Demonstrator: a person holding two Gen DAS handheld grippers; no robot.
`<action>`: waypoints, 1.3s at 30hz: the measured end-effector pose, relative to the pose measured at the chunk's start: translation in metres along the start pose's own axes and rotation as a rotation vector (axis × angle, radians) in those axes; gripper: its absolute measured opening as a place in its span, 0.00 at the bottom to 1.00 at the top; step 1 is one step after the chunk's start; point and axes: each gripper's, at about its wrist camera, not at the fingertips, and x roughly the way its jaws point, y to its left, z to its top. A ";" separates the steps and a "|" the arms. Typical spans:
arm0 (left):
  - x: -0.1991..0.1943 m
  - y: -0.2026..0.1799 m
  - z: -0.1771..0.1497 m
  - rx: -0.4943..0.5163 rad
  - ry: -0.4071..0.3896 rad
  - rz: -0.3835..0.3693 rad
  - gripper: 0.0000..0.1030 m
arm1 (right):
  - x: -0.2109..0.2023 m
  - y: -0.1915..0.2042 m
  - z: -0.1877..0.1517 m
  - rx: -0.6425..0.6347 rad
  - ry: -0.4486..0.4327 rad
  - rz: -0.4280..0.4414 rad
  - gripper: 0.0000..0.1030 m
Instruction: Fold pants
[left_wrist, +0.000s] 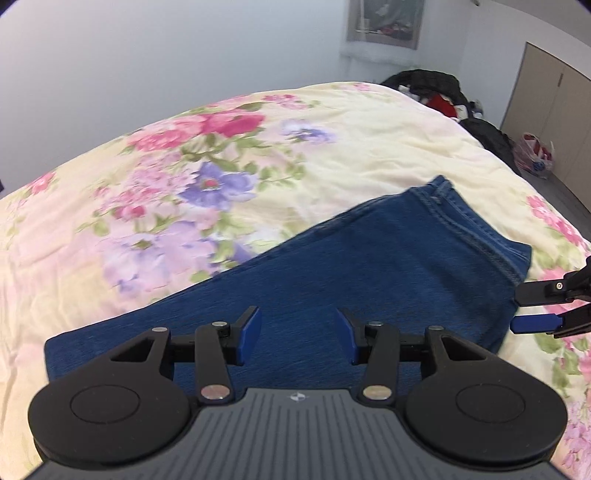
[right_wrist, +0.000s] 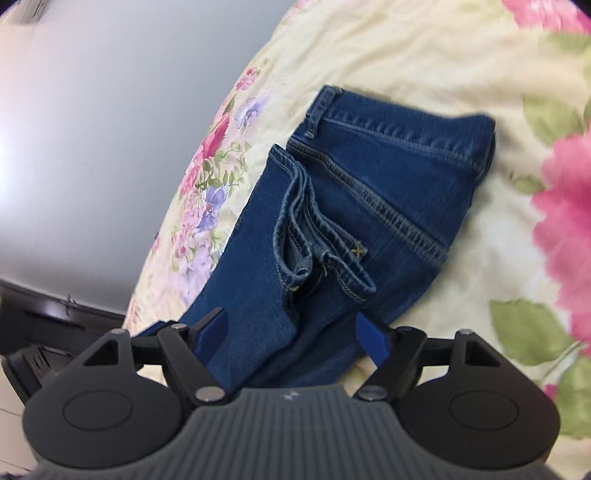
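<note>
Nearest in the left wrist view is the left claw (left_wrist: 298, 338), its blue pads spread wide with nothing between them, hovering just above a flat stretch of the jeans (left_wrist: 369, 266). The right claw (right_wrist: 291, 338) is likewise wide open and holds nothing; denim shows in the gap between its pads, though I cannot tell whether they touch the cloth. Its tips also poke into the left wrist view at the right edge, just beside the stitched end of the jeans.

The jeans lie folded on a bed covered with a cream quilt (left_wrist: 351, 122) printed with pink and purple flowers. At the far corner of the bed sits a heap of dark clothes (left_wrist: 439, 88) with some red showing. Beyond it, on the floor by beige cupboard doors (left_wrist: 546, 99), stands a plastic bag (left_wrist: 535, 151); what it holds is too small to make out. A pale wall (left_wrist: 166, 48) runs behind the bed.

From the right wrist view, the waistband end and a bunched hem lie uppermost, right ahead of the claw.
</note>
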 end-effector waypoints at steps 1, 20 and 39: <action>0.000 0.007 -0.002 -0.010 -0.001 0.006 0.53 | 0.004 0.000 -0.001 0.014 -0.016 0.004 0.71; -0.036 0.132 -0.065 -0.224 -0.048 0.187 0.53 | 0.017 0.104 0.015 -0.412 -0.158 -0.311 0.09; -0.007 0.152 -0.077 -0.317 -0.049 0.220 0.43 | 0.001 0.060 0.073 -0.419 -0.207 -0.514 0.08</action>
